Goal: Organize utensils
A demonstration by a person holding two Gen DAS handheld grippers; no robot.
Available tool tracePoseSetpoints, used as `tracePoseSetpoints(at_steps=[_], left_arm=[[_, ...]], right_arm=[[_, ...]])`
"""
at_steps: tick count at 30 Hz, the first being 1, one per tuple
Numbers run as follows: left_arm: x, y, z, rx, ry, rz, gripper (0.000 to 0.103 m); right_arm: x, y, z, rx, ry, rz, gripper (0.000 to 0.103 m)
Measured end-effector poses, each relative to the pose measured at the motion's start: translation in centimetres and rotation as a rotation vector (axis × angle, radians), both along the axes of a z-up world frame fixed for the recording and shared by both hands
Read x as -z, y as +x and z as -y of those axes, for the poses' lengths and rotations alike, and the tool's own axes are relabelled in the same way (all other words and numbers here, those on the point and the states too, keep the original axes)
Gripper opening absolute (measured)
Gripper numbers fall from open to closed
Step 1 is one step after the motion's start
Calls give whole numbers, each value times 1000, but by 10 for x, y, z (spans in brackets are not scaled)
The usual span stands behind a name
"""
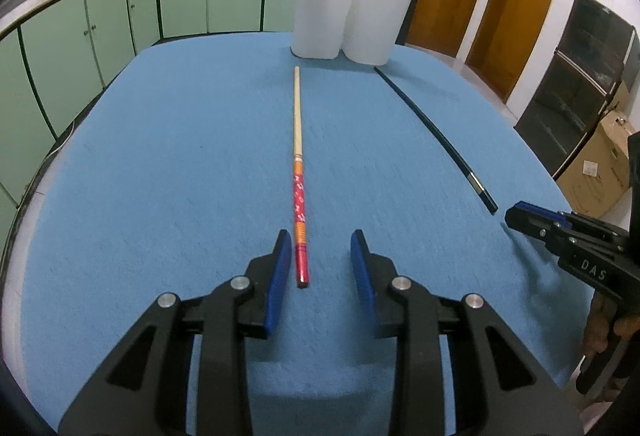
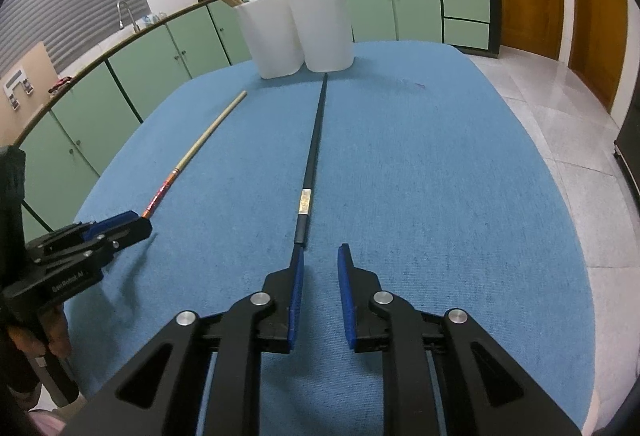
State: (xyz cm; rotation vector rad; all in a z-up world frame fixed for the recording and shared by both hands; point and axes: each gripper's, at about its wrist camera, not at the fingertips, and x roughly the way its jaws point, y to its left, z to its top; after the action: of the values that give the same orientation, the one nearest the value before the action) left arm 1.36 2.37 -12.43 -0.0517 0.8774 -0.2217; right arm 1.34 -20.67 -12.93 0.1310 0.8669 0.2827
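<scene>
Partly done, I judge: some utensils stand in the white holder (image 1: 352,16), while the red chopstick (image 1: 299,172) and black chopstick (image 2: 310,164) lie before it, both grippers' fingers (image 1: 280,276) open and empty.

"DAS" on right tongs (image 1: 516,218); "GenRobot.AI" on left tongs (image 2: 138,226).

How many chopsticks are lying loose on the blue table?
2: a red-handled chopstick lies between the left gripper's fingers; a black chopstick lies ahead of the right gripper.
</scene>
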Motion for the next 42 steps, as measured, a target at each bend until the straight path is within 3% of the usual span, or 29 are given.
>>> tracePoseSetpoints(at_steps=[11, 15, 21, 25, 27, 30, 36, 42], left_arm=[[4, -1, 9, -17, 50, 1, 30], [4, 0, 8, -29, 29, -3, 29], [4, 5, 8, -36, 31, -9, 8], [4, 5, 8, -41, 38, -11, 6], [4, 6, 9, -42, 45, -12, 5], [1, 7, 7, -47, 40, -20, 5], [-28, 2, 10, -33, 62, 34, 5], [-83, -6, 15, -16, 73, 183, 5]], right_arm=[[4, 2, -8, -29, -4, 0, 19], [4, 5, -11, -34, -3, 3, 19], [4, 13, -18, -49, -31, 1, 19], [5, 16, -23, -49, -57, 4, 16], [6, 16, -24, -44, -70, 6, 7], [2, 15, -22, -39, -67, 10, 7], [-27, 6, -8, -39, -44, 70, 7], [-70, 4, 9, -31, -30, 167, 7]])
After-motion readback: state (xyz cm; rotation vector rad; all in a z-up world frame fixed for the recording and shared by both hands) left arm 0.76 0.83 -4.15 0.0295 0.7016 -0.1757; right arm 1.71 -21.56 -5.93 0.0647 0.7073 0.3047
